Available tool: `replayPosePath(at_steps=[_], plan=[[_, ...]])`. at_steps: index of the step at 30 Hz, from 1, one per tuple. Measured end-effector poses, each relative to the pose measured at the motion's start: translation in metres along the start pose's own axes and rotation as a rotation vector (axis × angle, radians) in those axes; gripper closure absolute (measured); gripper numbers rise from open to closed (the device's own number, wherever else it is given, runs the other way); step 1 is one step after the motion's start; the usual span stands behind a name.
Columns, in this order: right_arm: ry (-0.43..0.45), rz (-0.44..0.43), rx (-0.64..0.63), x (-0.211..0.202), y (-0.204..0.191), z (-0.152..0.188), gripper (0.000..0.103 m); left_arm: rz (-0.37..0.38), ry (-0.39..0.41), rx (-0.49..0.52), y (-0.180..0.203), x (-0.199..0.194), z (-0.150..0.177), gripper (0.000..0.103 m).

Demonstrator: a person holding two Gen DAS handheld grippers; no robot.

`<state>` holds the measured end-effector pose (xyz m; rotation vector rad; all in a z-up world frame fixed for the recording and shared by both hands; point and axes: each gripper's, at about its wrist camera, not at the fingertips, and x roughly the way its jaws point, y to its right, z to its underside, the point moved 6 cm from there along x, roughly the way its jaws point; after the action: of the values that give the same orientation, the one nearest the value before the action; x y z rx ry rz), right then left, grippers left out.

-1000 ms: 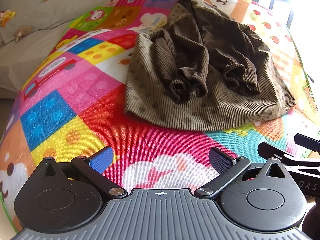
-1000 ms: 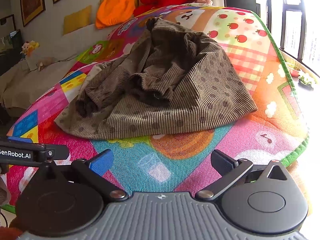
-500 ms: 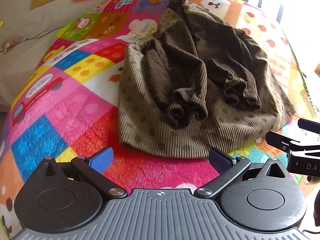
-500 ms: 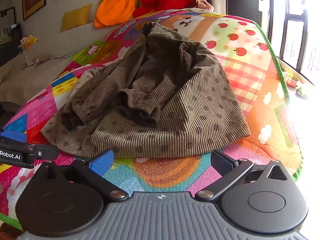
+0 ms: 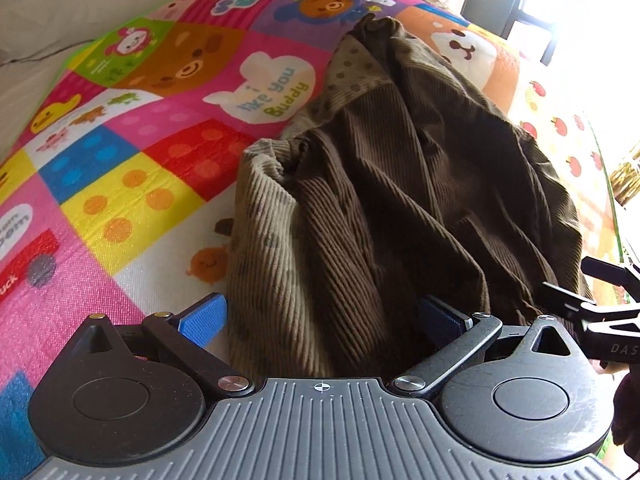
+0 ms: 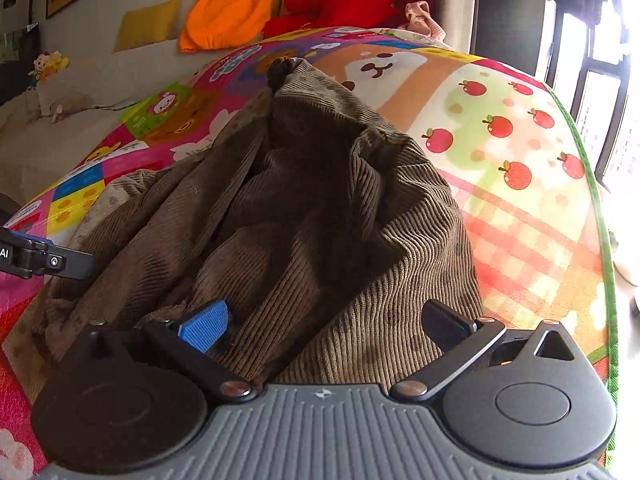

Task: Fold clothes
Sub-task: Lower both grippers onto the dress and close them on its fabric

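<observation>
Brown corduroy garment lay on patchwork play mat, sleeves gathered inward, near hem between fingers of left gripper and right gripper. Both spread wide, gripping nothing. Partly folded; bottom-up fold apparently remained.

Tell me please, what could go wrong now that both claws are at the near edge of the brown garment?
1. The brown corduroy garment lies bunched between the open fingers of the left claw; it may pinch several layers.
2. The right claw may likewise catch a loose fold, not the hem.
3. Both might drag the play mat.
</observation>
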<state>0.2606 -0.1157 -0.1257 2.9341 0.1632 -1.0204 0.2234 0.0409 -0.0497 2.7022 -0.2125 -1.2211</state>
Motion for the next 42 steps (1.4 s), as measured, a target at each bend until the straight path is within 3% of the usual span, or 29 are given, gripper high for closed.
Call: replayPosePath(at_steps=[4,7,13,18,21,23,26,28,29,33,35,37,38,39,40,42], plan=[[-0.06,-0.108,0.245,0.019,0.034,0.004,0.0,0.042,-0.028,-0.024,-0.009,0.015,-0.001,0.0],[-0.086,-0.186,0.405,0.03,0.056,0.008,0.0,0.069,-0.002,-0.015,-0.01,0.016,0.001,0.0],[-0.038,-0.19,0.436,0.03,0.055,0.015,0.0,0.058,0.004,-0.013,-0.008,0.019,-0.001,0.0],[-0.084,-0.194,0.244,0.031,0.04,0.007,0.0,0.07,0.029,-0.046,-0.014,0.018,-0.015,0.0],[0.049,-0.115,0.128,0.013,0.039,-0.009,0.0,0.024,0.039,-0.01,-0.015,0.025,-0.024,0.0],[0.13,-0.044,0.081,0.008,0.043,-0.025,0.0,-0.009,0.022,-0.001,-0.017,0.034,-0.027,0.01],[0.19,0.04,0.045,0.017,0.055,-0.043,0.0,-0.026,0.025,0.013,-0.015,0.04,-0.03,0.019],[0.192,0.078,0.035,0.03,0.064,-0.045,0.001,-0.026,0.027,0.007,-0.013,0.041,-0.031,0.019],[0.185,0.082,0.033,0.038,0.067,-0.045,0.003,-0.025,0.026,0.007,-0.013,0.042,-0.032,0.019],[0.11,0.01,0.094,0.065,0.07,-0.036,0.03,-0.027,0.023,0.029,-0.012,0.043,-0.032,0.024],[0.072,-0.032,0.138,0.075,0.07,-0.031,0.048,-0.024,0.024,0.049,-0.011,0.042,-0.03,0.032],[0.041,-0.09,0.166,0.075,0.065,-0.027,0.074,-0.022,0.026,0.069,-0.01,0.039,-0.027,0.045],[0.027,-0.114,0.171,0.074,0.062,-0.025,0.08,-0.019,0.028,0.077,-0.009,0.036,-0.025,0.053],[0.014,-0.13,0.167,0.071,0.058,-0.023,0.084,-0.017,0.029,0.084,-0.008,0.033,-0.022,0.059],[0.006,-0.142,0.158,0.068,0.053,-0.02,0.085,-0.012,0.029,0.088,-0.008,0.03,-0.019,0.072],[0.001,-0.16,0.134,0.057,0.045,-0.013,0.086,0.005,0.017,0.079,-0.007,0.022,-0.009,0.08]])
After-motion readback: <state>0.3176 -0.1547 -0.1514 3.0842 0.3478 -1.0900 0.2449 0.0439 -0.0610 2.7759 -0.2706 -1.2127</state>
